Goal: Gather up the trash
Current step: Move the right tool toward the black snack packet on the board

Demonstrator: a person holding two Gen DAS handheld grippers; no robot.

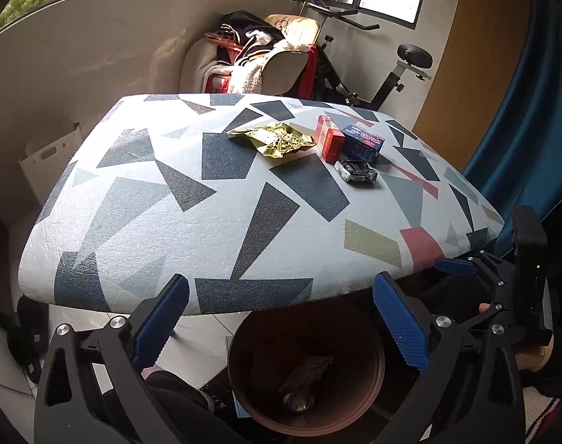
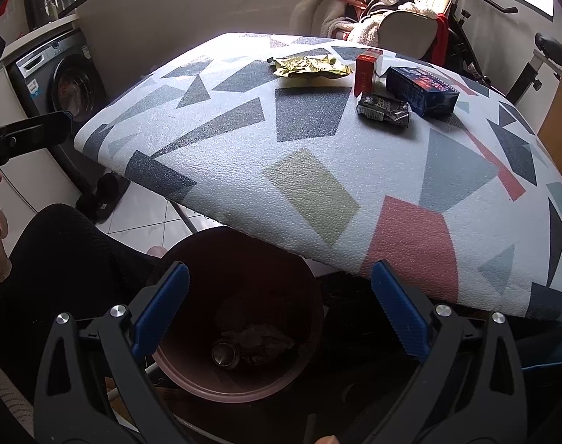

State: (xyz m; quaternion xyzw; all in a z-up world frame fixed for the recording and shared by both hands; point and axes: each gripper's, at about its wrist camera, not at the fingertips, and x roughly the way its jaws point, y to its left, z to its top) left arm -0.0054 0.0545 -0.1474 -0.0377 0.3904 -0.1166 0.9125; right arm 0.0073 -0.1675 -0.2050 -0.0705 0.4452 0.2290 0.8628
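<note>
A brown bin stands on the floor under the table's near edge, its rim [image 1: 380, 370] [image 2: 244, 394] below both grippers. Inside lie a metal can [image 2: 224, 355] [image 1: 297, 403] and crumpled trash [image 2: 262, 338]. My right gripper [image 2: 281, 318] hangs open over the bin with nothing between its fingers. My left gripper [image 1: 281, 323] is open too, empty, above the bin. On the patterned table [image 1: 192, 199] [image 2: 317, 155] rest a gold foil wrapper [image 1: 275, 140] [image 2: 310, 66], a red box [image 1: 329, 140] [image 2: 366, 72], a blue box [image 1: 363, 143] [image 2: 421, 90] and a crushed black packet [image 1: 356, 171] [image 2: 384, 110].
A washing machine [image 2: 64, 81] stands at the left. Behind the table are a chair piled with clothes [image 1: 258, 57] and an exercise bike [image 1: 373, 74]. A blue curtain [image 1: 532, 118] hangs at the right, a white crate [image 1: 47, 162] at the left. A dark-clothed knee [image 2: 59, 259] is beside the bin.
</note>
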